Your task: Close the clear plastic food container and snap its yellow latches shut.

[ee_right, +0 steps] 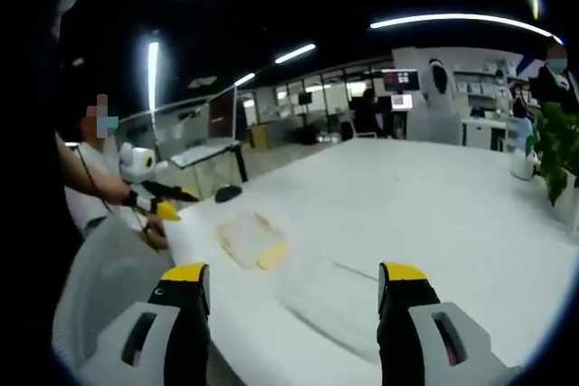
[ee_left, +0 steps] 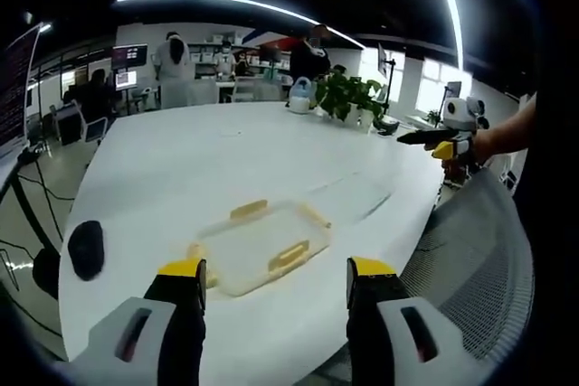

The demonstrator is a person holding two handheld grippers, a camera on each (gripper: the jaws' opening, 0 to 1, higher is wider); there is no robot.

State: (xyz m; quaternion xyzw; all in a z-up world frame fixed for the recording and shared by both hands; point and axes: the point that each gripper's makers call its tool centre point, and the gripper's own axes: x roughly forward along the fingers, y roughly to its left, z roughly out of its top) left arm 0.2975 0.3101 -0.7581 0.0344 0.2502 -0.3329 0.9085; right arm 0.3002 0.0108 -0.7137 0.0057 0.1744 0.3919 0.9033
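Clear container (ee_left: 261, 249) with yellow latches (ee_left: 288, 256) on near table (ee_left: 271, 151) edge; left gripper (ee_left: 276, 279), right gripper (ee_right: 294, 288) both wide, empty.

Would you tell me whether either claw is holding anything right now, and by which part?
Nothing is held. The left claw and right claw are both open and empty, above the table, apart from the clear container.

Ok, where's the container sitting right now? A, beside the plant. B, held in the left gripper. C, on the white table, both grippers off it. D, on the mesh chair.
C: the container rests on the table, ahead of the open left gripper and untouched.
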